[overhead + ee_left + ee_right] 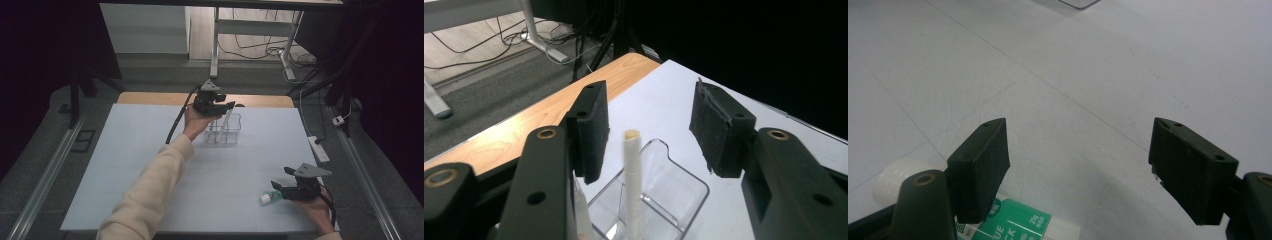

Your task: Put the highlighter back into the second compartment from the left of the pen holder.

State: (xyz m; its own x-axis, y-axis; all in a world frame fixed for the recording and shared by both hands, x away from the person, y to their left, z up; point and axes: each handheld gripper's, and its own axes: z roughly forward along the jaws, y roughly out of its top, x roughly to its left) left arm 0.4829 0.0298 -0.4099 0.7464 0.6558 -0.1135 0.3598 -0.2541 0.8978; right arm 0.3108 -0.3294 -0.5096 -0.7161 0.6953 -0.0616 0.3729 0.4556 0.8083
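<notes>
Left gripper [651,132], jaws wide, over pen [632,185] standing in far clear holder [684,187]; right gripper [1080,167], jaws wide, above near-right glue stick [1008,225].

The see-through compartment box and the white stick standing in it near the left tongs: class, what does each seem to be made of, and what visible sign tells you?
The see-through compartment box looks like clear hard plastic, glossy: the table shows through its walls and its rim catches light. The white stick looks like matt plastic, smooth and opaque with a paler tip; the material cannot be told for certain.
</notes>
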